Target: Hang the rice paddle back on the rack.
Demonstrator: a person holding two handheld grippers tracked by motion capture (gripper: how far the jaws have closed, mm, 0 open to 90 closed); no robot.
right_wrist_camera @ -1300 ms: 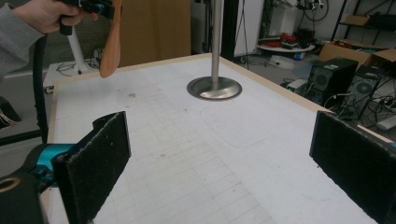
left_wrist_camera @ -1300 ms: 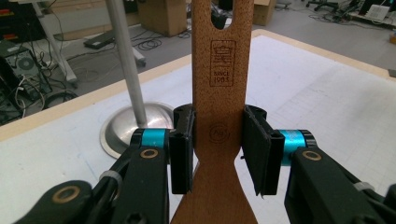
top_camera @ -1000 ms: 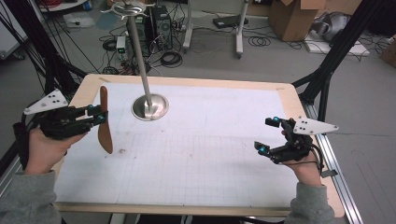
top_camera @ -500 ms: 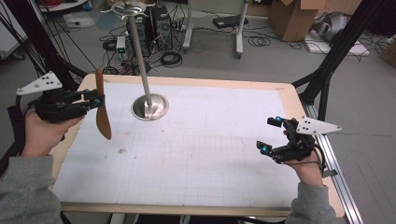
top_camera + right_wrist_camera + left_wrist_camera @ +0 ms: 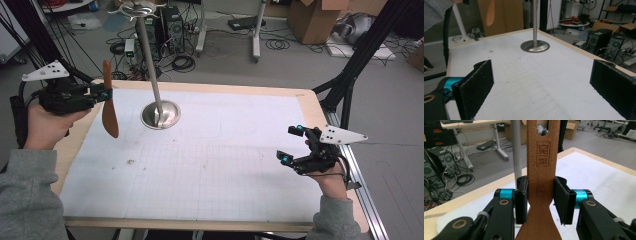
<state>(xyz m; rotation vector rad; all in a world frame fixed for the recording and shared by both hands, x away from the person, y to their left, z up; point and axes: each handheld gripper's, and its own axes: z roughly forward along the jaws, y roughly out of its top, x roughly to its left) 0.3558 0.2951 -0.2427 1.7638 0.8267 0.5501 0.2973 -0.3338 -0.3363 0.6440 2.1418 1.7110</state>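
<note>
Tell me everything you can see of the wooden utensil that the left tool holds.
The wooden utensil is flat, reddish-brown and smooth. Its straight handle has a notch at the end and burned-in marks, one reading "SINCE 1983". It widens to a rounded blade that points down. The left tool grips the handle from both sides, holding it nearly upright above the table's left edge, beside the metal stand. Nothing else touches it.

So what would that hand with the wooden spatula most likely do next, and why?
Probably carry the wooden spatula up toward the hooks at the top of the metal stand. The left gripper is clamped on its handle, holding it upright off the table, with the hanging hole at the top end and the stand's pole just beyond. The right gripper hangs open and apart, so it looks idle.
</note>
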